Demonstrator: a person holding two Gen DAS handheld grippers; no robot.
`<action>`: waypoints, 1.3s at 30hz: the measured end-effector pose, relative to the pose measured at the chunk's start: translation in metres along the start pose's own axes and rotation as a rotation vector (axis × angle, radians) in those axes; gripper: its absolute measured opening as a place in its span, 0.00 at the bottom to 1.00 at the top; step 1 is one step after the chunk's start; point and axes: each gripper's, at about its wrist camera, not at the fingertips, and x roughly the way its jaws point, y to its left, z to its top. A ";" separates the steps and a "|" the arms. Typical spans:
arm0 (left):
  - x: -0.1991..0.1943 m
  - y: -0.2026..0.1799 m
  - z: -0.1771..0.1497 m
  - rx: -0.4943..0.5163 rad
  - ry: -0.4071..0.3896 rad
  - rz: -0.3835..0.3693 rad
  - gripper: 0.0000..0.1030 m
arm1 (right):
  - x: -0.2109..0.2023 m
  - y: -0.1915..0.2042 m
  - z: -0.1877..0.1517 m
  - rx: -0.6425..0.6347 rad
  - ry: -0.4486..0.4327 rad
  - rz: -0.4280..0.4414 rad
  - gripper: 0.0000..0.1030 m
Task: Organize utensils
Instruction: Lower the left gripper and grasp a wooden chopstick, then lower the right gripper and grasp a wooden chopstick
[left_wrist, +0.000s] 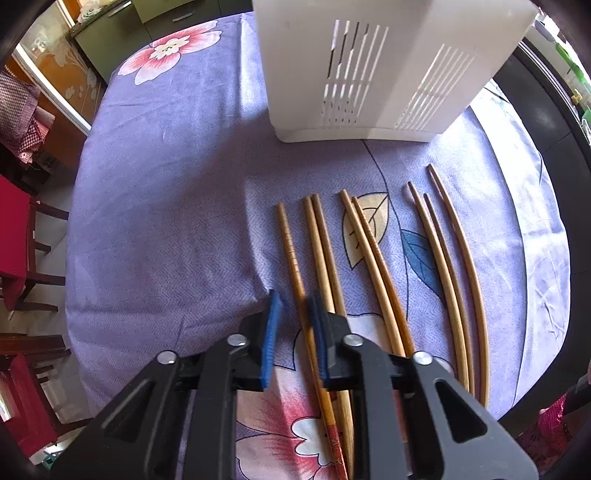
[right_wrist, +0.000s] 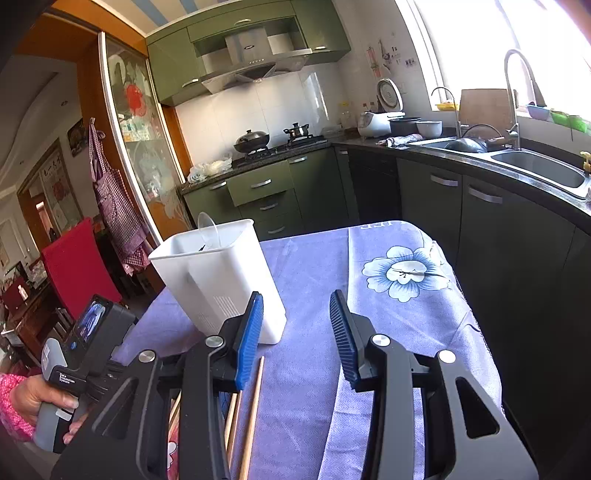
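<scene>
Several wooden chopsticks (left_wrist: 369, 243) lie side by side on the purple flowered tablecloth (left_wrist: 166, 184), in front of a white slotted utensil holder (left_wrist: 369, 74). My left gripper (left_wrist: 293, 299) points down over the leftmost chopstick (left_wrist: 290, 247). Its blue pads stand narrow around that chopstick, and the right pad is blurred against it. My right gripper (right_wrist: 295, 299) hovers open above the cloth with nothing between its fingers. The utensil holder (right_wrist: 229, 273) is ahead and to its left, and chopstick ends (right_wrist: 255, 406) show beneath its left finger.
A clear plastic piece (right_wrist: 208, 229) sticks out of the holder. A hand (right_wrist: 37, 398) grips the left tool at the lower left. Red chairs (right_wrist: 77, 266) stand left of the table; green cabinets and a sink (right_wrist: 535, 170) line the back and right.
</scene>
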 end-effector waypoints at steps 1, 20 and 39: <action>0.000 -0.001 0.000 0.001 0.001 0.000 0.07 | 0.004 0.003 0.000 -0.014 0.020 0.002 0.37; -0.057 0.027 -0.009 0.000 -0.186 -0.004 0.06 | 0.143 0.056 -0.054 -0.164 0.668 0.054 0.22; -0.066 0.036 -0.014 0.020 -0.223 -0.044 0.06 | 0.153 0.090 -0.071 -0.240 0.664 -0.049 0.06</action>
